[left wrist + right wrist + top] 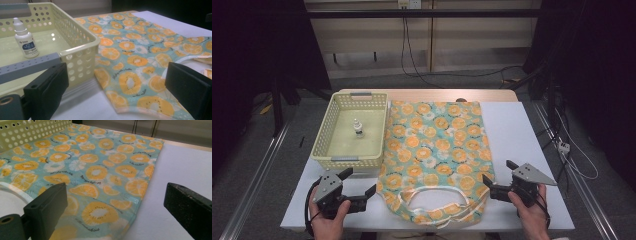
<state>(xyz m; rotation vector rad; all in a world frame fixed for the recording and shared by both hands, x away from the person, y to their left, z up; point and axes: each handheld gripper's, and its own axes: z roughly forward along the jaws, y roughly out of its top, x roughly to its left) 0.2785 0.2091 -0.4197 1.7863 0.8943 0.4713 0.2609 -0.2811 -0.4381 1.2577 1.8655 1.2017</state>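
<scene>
A teal cloth bag (437,145) printed with orange slices lies flat on the white table (527,135), its handles (437,205) toward the near edge. To its left stands a pale yellow basket (324,135) holding a small white dropper bottle (358,128). My left gripper (359,182) hovers open at the near left, beside the bag's left corner (117,100) and the basket's front wall (80,62). My right gripper (498,179) is open at the bag's near right corner (112,217). Nothing is between either pair of jaws. The bottle (25,38) stands upright.
Bare white table lies right of the bag (180,167). A wooden strip (427,94) runs along the table's far edge. Cables (562,145) hang off the right side, and metal rails (257,170) flank the table on the floor.
</scene>
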